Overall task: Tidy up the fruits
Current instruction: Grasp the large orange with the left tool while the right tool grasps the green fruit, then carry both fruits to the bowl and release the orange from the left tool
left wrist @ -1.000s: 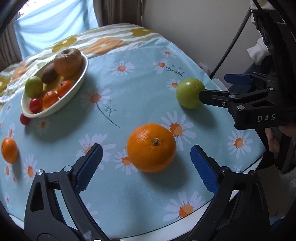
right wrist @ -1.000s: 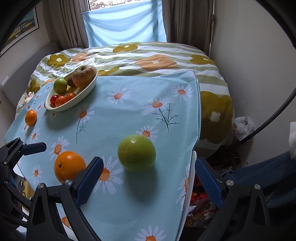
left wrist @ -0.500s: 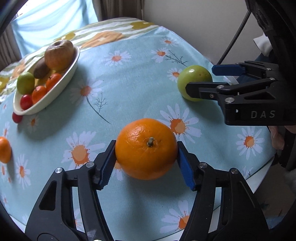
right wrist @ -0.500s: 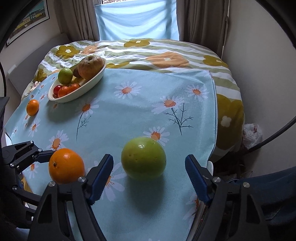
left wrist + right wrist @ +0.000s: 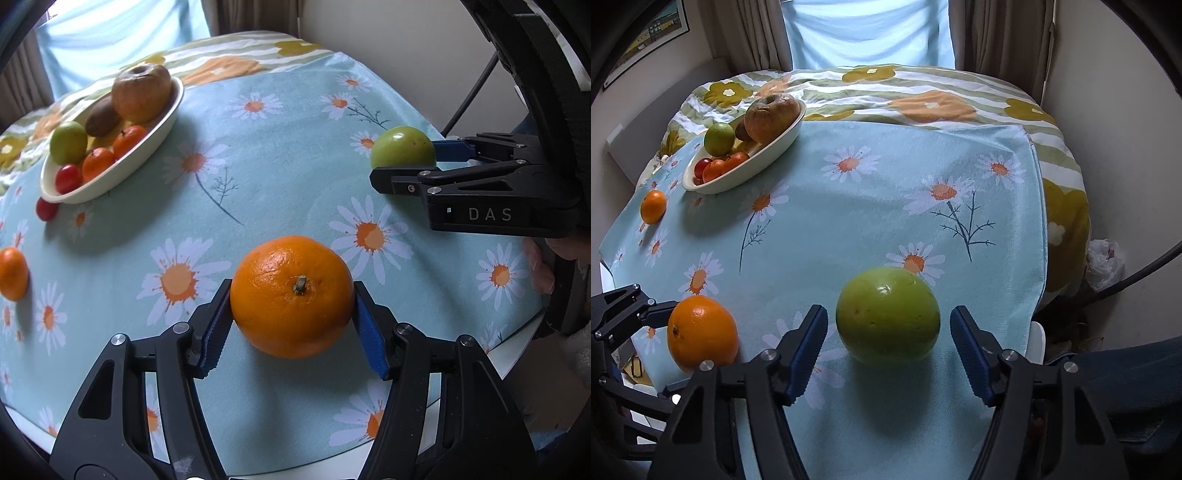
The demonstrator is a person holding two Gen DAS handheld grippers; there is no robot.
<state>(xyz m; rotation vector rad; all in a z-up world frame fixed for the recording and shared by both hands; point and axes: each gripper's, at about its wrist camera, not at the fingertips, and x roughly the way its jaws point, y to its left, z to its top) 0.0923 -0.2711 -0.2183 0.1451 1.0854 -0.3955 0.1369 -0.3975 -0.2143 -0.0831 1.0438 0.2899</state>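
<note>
In the left wrist view, the left gripper (image 5: 292, 316) is seen clamped on the orange (image 5: 291, 295), its blue pads (image 5: 217, 328) pressed against both sides after the jaws closed in. The orange, glossy and pitted with its stem stub turned upward, sits on the daisy tablecloth (image 5: 266, 155) near the close edge. Only a slice of the green apple (image 5: 402, 147) shows behind the right gripper (image 5: 413, 162), so its hold cannot be judged from here. A white dish (image 5: 147, 151) of mixed fruit is seen far left; a small orange (image 5: 13, 273) is cut by the frame edge.

In the right wrist view, the smooth, faintly speckled green apple (image 5: 888, 314) lies between the right gripper's (image 5: 888, 338) fingers (image 5: 809, 343), whose jaws have just been closing; narrow gaps remain on both sides, so nothing is gripped yet. The left gripper (image 5: 665, 317) is mostly hidden behind the orange (image 5: 701, 334).
</note>
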